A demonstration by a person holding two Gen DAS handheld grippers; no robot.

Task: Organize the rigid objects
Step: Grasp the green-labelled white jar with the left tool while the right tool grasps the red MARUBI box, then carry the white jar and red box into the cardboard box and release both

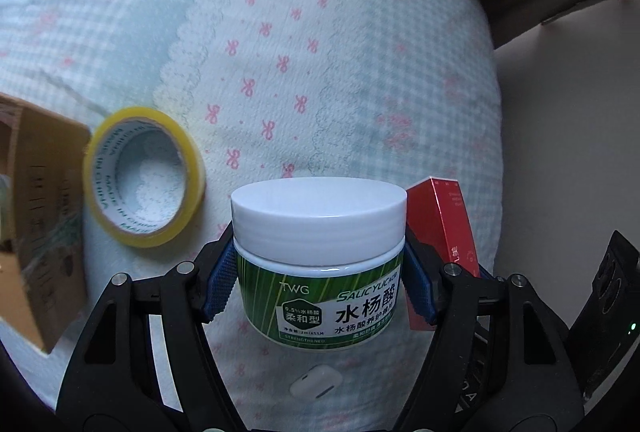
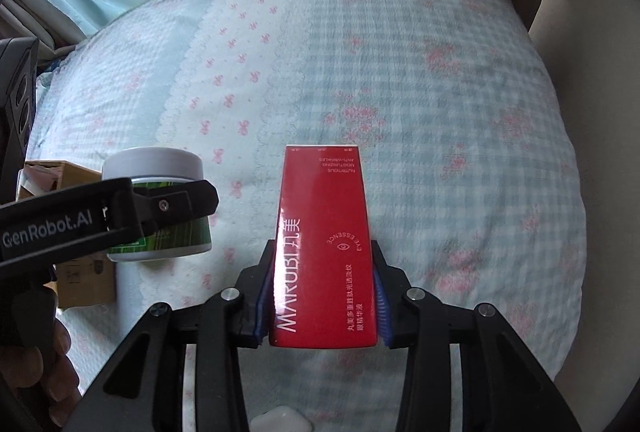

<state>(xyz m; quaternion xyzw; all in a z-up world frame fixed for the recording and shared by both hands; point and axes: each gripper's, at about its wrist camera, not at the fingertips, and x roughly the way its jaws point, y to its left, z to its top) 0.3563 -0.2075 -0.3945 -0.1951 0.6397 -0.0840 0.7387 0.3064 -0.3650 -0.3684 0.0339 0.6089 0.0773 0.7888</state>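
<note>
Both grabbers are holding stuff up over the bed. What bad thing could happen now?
1. The left gripper pinches the round green jar only at its sides, so it might slip and drop onto the white earbuds case below.
2. The red Marubi box in the right gripper sits close beside the jar and could bump it.
3. On the soft quilt, anything stood upright may tip toward the yellow tape roll.

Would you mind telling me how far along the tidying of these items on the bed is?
Done: nothing looks sorted yet. In hand: the left gripper clamps the green jar, and the right gripper clamps the red box, both lifted above the quilt. Left: the yellow tape roll and the white earbud case lie loose beside the cardboard box.
</note>
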